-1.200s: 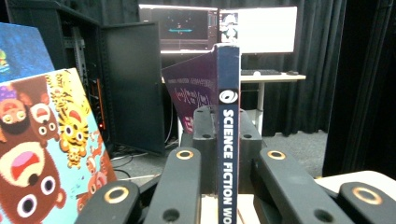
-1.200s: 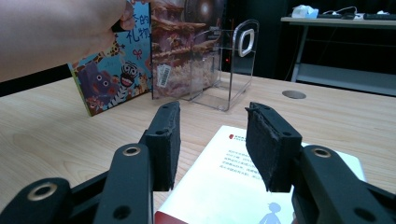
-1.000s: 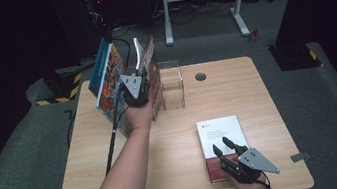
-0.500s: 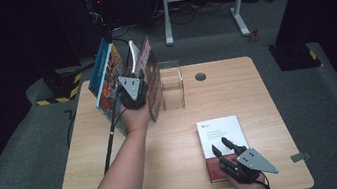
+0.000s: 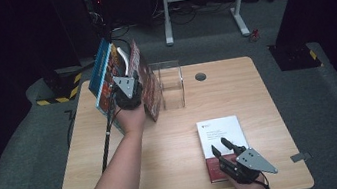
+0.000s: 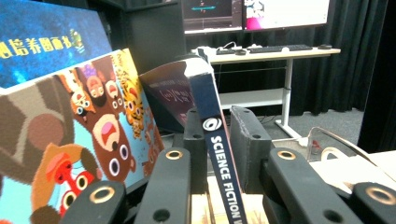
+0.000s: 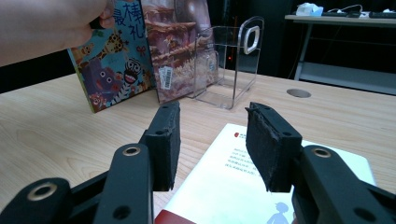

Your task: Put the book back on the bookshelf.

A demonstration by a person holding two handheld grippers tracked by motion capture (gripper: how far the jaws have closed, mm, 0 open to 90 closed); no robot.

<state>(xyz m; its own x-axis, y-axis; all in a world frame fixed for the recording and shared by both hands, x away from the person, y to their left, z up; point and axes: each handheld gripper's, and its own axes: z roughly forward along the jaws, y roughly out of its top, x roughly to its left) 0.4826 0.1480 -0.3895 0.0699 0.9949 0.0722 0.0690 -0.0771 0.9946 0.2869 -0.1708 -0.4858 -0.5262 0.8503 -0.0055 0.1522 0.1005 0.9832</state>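
Near edge, right of middle: right gripper (image 5: 227,147), jaws half open over the white-and-red book (image 5: 223,134) lying flat on the table (image 5: 178,174); nothing gripped, book not yet lifted.

Far left corner: left gripper (image 6: 223,126), jaws just opening slightly, the dark "Science Fiction" book (image 6: 212,140) still between the pads, upright on its edge. Just beside it, leaning picture books (image 5: 106,78).

Far edge, middle: clear bookstand (image 5: 169,86), touching the upright books.

Judgement: shelving partly done; several books stood, flat one left to stand.
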